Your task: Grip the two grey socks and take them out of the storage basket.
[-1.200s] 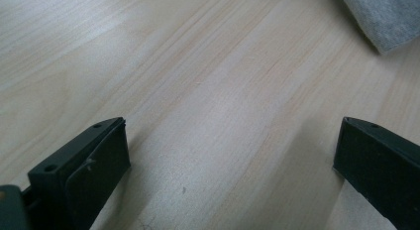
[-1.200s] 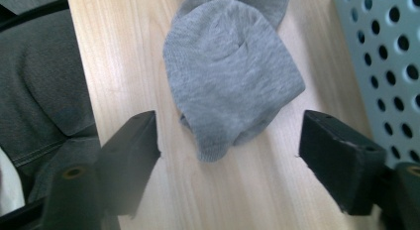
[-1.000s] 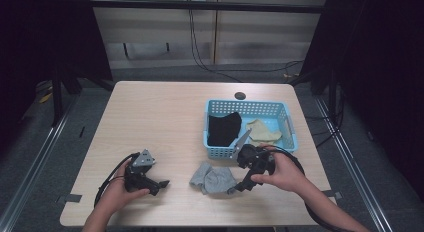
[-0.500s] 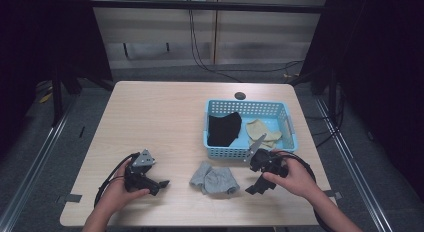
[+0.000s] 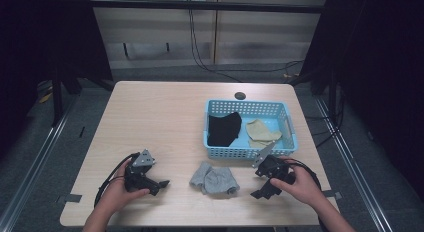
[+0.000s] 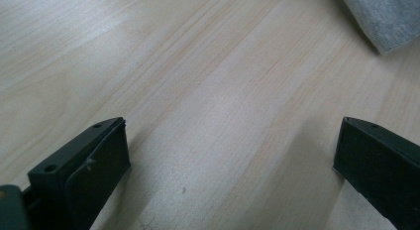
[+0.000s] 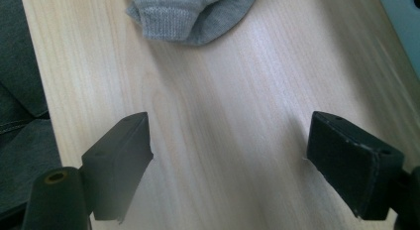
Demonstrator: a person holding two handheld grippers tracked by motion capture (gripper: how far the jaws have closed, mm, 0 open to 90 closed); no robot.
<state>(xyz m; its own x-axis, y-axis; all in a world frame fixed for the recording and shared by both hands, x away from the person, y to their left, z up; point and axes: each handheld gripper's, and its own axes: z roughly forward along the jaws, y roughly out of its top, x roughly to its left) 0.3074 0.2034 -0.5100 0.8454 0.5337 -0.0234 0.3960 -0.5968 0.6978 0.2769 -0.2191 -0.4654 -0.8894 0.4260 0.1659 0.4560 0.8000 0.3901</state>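
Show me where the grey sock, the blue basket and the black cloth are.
grey sock [image 5: 214, 179]: high view, middle of the bundle.
blue basket [image 5: 248, 152]: high view, near wall.
black cloth [image 5: 223, 129]: high view, centre of the cloth, in the basket's left half.

— Where's the grey sock [image 5: 214, 178]?
— Just in front of the blue basket [image 5: 248, 152], on the table [image 5: 165, 117].
— And the grippers?
— Left gripper [image 5: 161, 184] and right gripper [image 5: 257, 187] flank it, both apart from it.
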